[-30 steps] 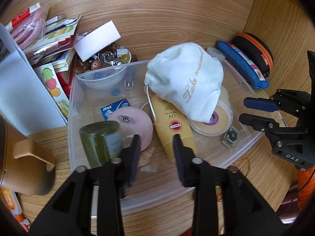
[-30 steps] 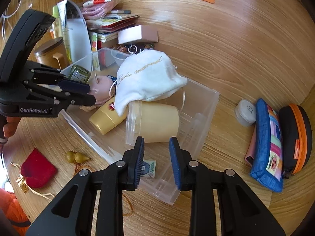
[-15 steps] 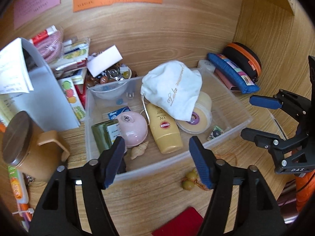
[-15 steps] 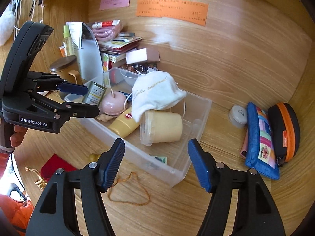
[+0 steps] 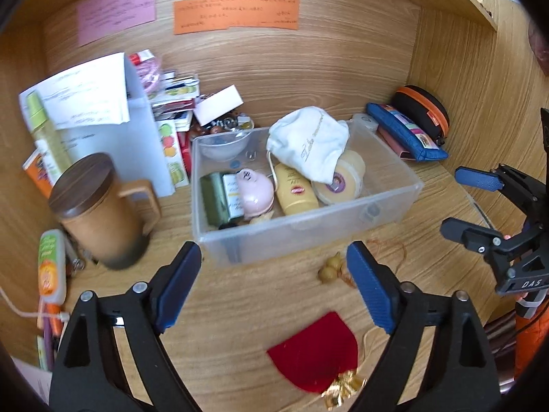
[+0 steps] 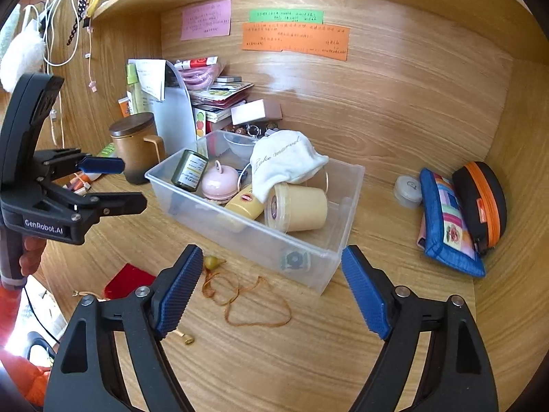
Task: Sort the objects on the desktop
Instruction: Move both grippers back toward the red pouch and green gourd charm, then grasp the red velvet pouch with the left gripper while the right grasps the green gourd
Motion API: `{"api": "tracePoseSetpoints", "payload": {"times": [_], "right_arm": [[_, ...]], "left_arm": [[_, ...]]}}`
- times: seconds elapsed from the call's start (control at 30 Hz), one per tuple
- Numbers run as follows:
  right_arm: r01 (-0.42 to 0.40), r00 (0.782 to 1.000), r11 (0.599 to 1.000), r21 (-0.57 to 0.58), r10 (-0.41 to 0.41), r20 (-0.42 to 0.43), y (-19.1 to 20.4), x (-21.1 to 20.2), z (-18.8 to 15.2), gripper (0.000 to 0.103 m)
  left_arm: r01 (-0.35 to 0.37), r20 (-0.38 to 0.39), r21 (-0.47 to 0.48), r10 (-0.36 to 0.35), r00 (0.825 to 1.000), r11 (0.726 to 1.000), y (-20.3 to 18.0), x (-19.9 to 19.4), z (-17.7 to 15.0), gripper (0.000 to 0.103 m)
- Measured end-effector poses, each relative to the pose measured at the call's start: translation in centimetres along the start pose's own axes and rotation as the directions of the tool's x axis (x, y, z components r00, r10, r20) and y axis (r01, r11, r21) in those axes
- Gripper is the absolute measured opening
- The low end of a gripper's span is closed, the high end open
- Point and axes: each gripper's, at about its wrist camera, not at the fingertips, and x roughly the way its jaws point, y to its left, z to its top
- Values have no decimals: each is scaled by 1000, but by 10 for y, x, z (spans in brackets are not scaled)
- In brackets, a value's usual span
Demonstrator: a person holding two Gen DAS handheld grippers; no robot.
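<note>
A clear plastic bin (image 5: 308, 230) (image 6: 240, 219) stands on the wooden desk and holds a white drawstring bag (image 5: 308, 140) (image 6: 281, 161), a yellow tube (image 5: 295, 189), a pink round case (image 5: 255, 190), a green jar (image 5: 214, 195) and a cream tub (image 6: 302, 206). My left gripper (image 5: 271, 285) hangs above the desk in front of the bin, its jaws opening with nothing between them. My right gripper (image 6: 269, 286) hovers near the bin's front corner, jaws also opening and empty. A small gourd charm on orange cord (image 5: 329, 269) (image 6: 240, 295) and a red pouch (image 5: 314, 353) (image 6: 128, 279) lie on the desk.
A lidded brown mug (image 5: 99, 213) stands left of the bin, with a white file holder (image 5: 113, 130) and stacked booklets behind. A blue pencil case (image 6: 446, 219), a black-and-orange case (image 6: 480, 199) and a small white jar (image 6: 406, 190) lie at the right. Sticky notes hang on the back wall.
Both grippers have drawn back and up from the bin while their jaws spread from nearly shut to wide. The gourd charm, cord and red pouch have come into view.
</note>
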Motion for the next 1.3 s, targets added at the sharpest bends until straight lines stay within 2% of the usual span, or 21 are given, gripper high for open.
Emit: {"api": "tracePoseSetpoints", "payload": {"times": [0.23, 0.63, 0.87, 0.97, 1.03, 1.1, 1.17, 1.3], "right_arm": [[-10, 1000, 1000, 22, 10, -1, 11, -9, -17, 82], [-31, 999, 999, 14, 32, -21, 30, -8, -42, 83], [-51, 997, 999, 17, 52, -54, 35, 5, -53, 83], [-57, 996, 998, 17, 58, -71, 36, 11, -57, 83], [-65, 995, 998, 16, 66, -77, 35, 15, -57, 83], [-74, 994, 997, 15, 75, -83, 36, 19, -56, 83], [-84, 992, 996, 10, 85, -91, 37, 26, -53, 83], [-100, 989, 995, -3, 99, -107, 44, 42, -47, 83]], "left_arm": [[11, -9, -14, -11, 1000, 1000, -4, -10, -29, 90], [59, -94, -25, -61, 994, 998, -19, 2, -78, 90], [70, -138, -41, -75, 988, 997, -30, 19, -93, 90], [111, -149, -73, -120, 981, 991, -28, 26, -96, 90], [90, -137, -78, -100, 986, 993, -29, 28, -96, 90], [81, -130, -74, -90, 987, 994, -29, 28, -96, 84], [63, -125, -56, -70, 990, 996, -30, 28, -96, 74], [61, -112, -39, -65, 992, 997, -29, 27, -98, 69]]}}
